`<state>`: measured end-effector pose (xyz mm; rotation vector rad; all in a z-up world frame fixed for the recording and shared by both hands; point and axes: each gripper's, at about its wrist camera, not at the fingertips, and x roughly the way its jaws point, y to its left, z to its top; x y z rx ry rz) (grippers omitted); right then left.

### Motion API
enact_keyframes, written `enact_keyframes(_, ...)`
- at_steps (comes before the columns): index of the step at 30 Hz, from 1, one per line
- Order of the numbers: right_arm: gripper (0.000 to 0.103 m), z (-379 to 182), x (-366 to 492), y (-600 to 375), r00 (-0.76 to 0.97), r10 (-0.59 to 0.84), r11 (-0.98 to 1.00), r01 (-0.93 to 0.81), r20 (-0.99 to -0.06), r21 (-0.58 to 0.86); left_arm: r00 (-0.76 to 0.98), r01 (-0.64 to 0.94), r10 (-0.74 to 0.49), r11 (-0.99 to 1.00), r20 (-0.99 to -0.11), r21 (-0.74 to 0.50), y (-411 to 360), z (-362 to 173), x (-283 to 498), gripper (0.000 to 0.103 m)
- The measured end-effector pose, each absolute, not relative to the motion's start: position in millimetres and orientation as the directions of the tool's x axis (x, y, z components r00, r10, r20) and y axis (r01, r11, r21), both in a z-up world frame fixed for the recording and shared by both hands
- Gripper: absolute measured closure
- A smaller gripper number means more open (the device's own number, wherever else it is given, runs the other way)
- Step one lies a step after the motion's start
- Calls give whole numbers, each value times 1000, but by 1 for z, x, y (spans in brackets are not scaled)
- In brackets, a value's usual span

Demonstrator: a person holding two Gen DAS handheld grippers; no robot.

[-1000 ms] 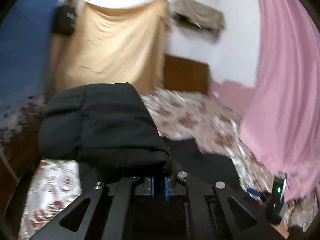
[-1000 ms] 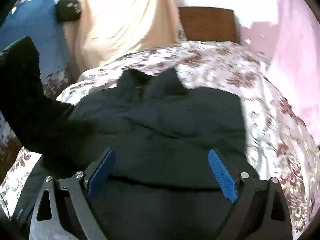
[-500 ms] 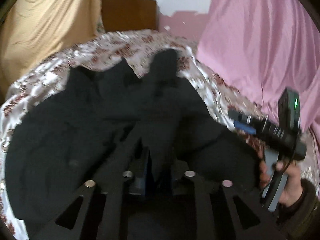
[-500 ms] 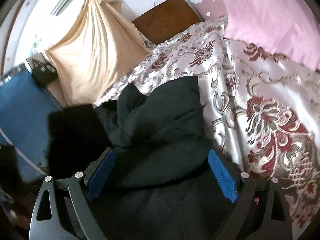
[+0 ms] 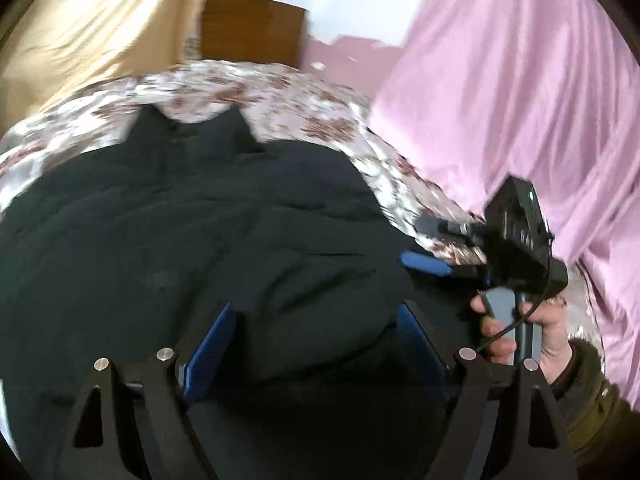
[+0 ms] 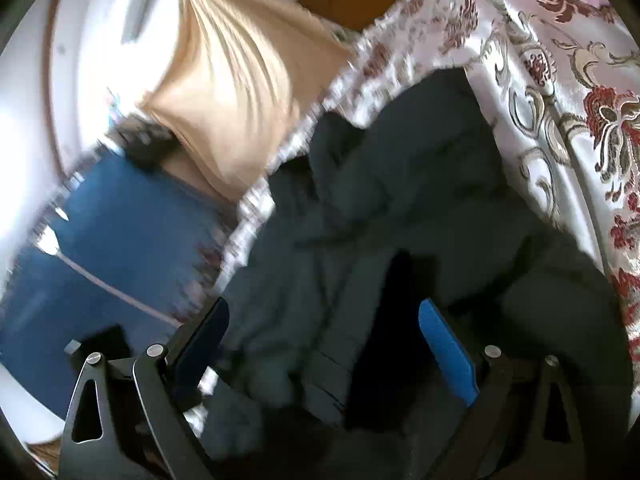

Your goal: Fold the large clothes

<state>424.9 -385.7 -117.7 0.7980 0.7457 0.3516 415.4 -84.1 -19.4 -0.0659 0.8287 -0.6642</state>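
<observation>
A large black garment [image 5: 192,240] lies spread across a bed, covering most of the bedspread [image 5: 280,96], which is pale satin with dark red flowers. Two pointed flaps of the garment reach toward the far edge of the bed, near the brown wooden headboard [image 5: 252,28]. Its near part is bunched into a thick rounded fold.

Our left gripper [image 5: 316,340] hovers over that fold with its blue-padded fingers [image 5: 210,350] spread wide apart. The bunched cloth rises between them, but the fingers grasp nothing; whether they brush the fabric we cannot tell.

Our right gripper [image 6: 344,340] also has its fingers [image 6: 448,352] spread wide, poised above crumpled dark cloth near the bed's left edge, holding nothing. In the left wrist view the same right gripper [image 5: 430,248] appears by the bed's right edge, its blue finger tip just over the garment's side, with the person's right hand [image 5: 520,328] wrapped around its grey handle.

Beyond the bed, a pink curtain [image 5: 520,100] hangs on the right, a tan cloth [image 5: 88,24] hangs at the left, and a blue surface [image 6: 112,232] shows beside the bed. The right wrist view is motion-blurred.
</observation>
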Motion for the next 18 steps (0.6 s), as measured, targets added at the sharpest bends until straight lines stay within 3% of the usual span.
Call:
enact_keyframes(3, 10, -119, 427, -368, 654, 518, 720, 16, -552, 694, 573, 386, -456, 883, -681, -267, -41, -12, 407, 20)
enact_keyframes(5, 19, -121, 429, -352, 611, 500, 761, 28, -613, 648, 618, 262, -354, 935, -702, -240, -5, -8, 401, 20)
enact_keyframes(7, 39, -129, 434, -336, 559, 509, 774, 34, -654, 632, 637, 165, -285, 958, -716, -234, 31, -7, 398, 18)
enact_keyframes(12, 67, -117, 439, -328, 547, 459, 807, 73, -700, 586, 641, 12, -184, 973, -745, -230, 106, -11, 399, 15)
enact_keyframes(13, 91, -108, 440, -327, 554, 448, 814, 71, -702, 576, 640, 0, -175, 974, -749, -227, 115, -12, 401, 15)
enact_keyframes(14, 96, -100, 438, -328, 561, 422, 833, 70, -713, 548, 640, -8, -169, 974, -749, -226, 122, -13, 404, 15)
enact_keyframes(18, 96, -49, 437, -329, 628, 335, 893, 25, -702, 449, 653, 2, -168, 975, -739, -220, 124, -16, 427, 15)
